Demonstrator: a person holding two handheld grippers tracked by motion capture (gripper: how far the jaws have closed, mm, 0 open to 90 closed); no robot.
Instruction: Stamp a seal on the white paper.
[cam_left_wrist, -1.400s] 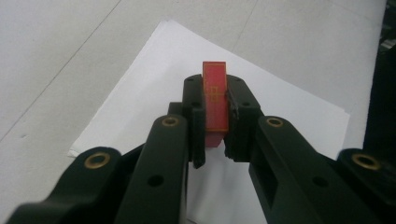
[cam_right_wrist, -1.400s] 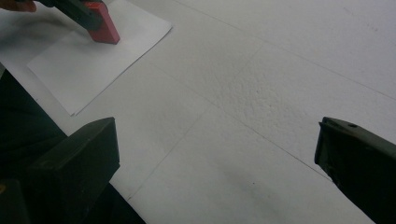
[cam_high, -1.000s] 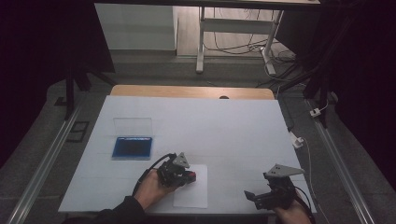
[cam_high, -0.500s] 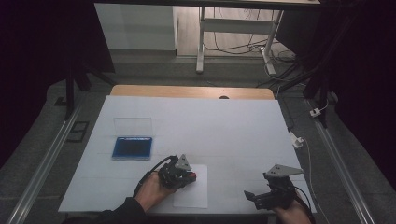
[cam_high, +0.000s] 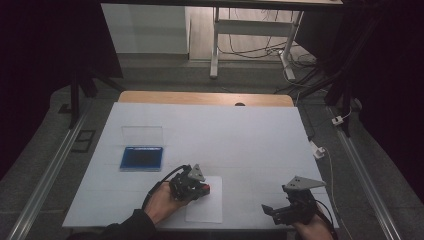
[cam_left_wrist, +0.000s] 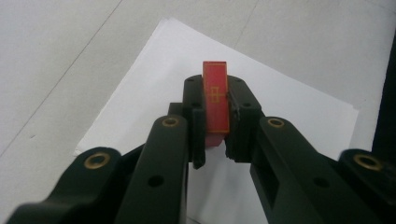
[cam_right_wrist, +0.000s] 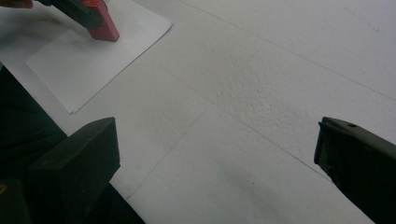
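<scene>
Work in hand: a red stamp block is being pressed onto a white paper sheet by the left gripper.
Left gripper: clamped on the stamp block; in the left gripper view the block is seen pinched narrow-side between the two black jaws, upright, with a gold mark on its top face.
Stamp block position: on the paper sheet, near the sheet's far left corner; in the right gripper view its lower face appears to meet the paper, though full contact cannot be confirmed.
Right gripper: jaws spread wide, nothing between them; it is held low over the bare surface, well right of the paper sheet.
Blue ink pad case: open, its clear lid folded back; it is located left of and beyond the paper sheet.
Risk, smearing: the print is judged likely to blur if the block is dragged sideways or tilted on lifting.
Risk, sheet shift: the paper sheet is not held down; it may be lifted or slid with the block.
Risk, slip: the grip is taken on a narrow face, so the block may rotate between the pads.
</scene>
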